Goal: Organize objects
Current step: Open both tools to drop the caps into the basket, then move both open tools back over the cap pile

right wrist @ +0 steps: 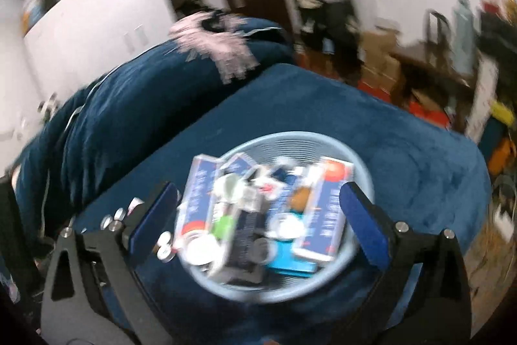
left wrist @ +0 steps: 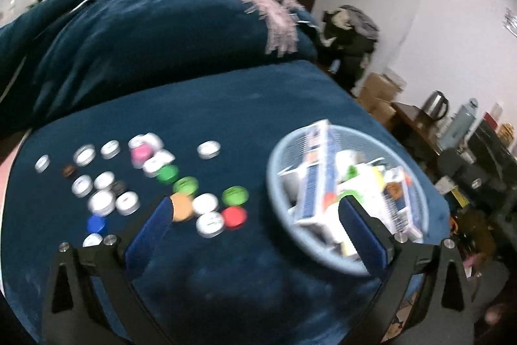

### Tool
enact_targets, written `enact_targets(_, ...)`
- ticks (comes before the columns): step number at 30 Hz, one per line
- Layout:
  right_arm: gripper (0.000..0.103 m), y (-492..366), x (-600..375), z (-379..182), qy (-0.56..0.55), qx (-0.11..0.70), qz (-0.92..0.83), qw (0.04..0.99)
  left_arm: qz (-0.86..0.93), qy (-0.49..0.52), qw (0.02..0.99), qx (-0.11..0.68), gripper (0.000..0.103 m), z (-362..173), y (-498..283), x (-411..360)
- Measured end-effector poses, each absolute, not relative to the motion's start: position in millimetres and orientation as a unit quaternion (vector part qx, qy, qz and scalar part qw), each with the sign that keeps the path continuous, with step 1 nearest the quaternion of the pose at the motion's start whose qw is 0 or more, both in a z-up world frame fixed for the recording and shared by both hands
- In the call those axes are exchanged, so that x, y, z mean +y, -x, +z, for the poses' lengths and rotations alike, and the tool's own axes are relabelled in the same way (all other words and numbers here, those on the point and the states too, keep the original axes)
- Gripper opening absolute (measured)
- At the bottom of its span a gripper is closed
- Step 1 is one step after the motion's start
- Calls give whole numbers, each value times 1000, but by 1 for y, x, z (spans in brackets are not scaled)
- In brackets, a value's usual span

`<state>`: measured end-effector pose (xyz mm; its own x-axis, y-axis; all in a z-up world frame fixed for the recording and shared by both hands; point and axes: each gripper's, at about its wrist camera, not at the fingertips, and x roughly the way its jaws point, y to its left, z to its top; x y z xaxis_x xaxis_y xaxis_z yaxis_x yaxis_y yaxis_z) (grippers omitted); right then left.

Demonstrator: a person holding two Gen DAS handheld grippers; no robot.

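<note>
A light blue mesh basket (left wrist: pixel 278 157) stands on a dark blue cover, full of boxes and small items. Several loose bottle caps (left wrist: pixel 106 202) lie to its left: white, green, red, orange, blue, pink. My left gripper (left wrist: pixel 255 212) is open and empty above the cover, between the caps and the basket. In the right wrist view the basket (right wrist: pixel 362 164) sits right in front of my right gripper (right wrist: pixel 258 199), which is open and empty with its fingers either side of it. Both views are blurred.
A rumpled dark blue blanket (left wrist: pixel 145 34) with a pink cloth (left wrist: pixel 274 21) lies behind. To the right the cover's edge (left wrist: pixel 404 144) drops off to cardboard boxes (left wrist: pixel 378 92), a kettle (left wrist: pixel 436 104) and floor clutter.
</note>
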<state>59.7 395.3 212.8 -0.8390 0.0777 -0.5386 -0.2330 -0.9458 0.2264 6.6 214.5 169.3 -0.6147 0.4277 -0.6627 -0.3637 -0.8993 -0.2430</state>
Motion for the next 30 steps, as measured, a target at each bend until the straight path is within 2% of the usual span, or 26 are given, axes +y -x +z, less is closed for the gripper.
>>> enact_targets(10,102,-44,301,220,293,80,953,-19,908,397,126,-39,102,154,-3,122)
enact_targets(15,103,-32,260,211,329,53,941,-62,897,433,74,-47,102,125,3,76)
enact_targets(21,103,-4,223,170,445,17,891,-83,850,523,17,-67,102,60,2,28)
enact_targets(30,103,8,179,82,573,-46,812,-107,832,549,-5,-78,102,18,2,5)
